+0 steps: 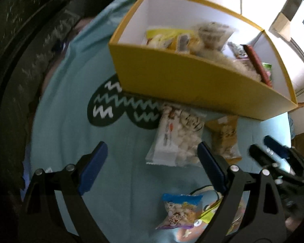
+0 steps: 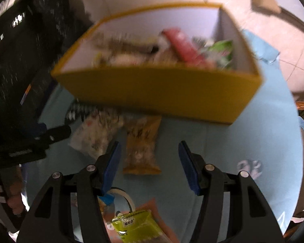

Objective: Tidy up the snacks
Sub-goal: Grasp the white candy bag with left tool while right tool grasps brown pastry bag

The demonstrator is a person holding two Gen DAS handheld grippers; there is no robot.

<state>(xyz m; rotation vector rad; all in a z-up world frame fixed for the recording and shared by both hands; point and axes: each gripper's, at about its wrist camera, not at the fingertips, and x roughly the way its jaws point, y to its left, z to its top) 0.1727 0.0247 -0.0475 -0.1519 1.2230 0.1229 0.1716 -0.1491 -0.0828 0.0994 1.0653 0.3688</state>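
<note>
Here, left tongs (image 1: 152, 170) and right tongs (image 2: 150, 165) both spread wide, gripping nothing. Yellow box (image 1: 192, 81) of snacks at twelve o'clock on the table (image 1: 115, 151) (blue cloth); clear puff packet (image 1: 178, 139) and brown packet (image 2: 140, 149) loose just before it.

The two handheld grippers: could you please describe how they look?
Both match. The left gripper and right gripper have matte black angular frames with triangular cut-outs, round silver bolt heads at the pivots, and flat blue pads lining each finger. No markings or sleeves are visible.
</note>
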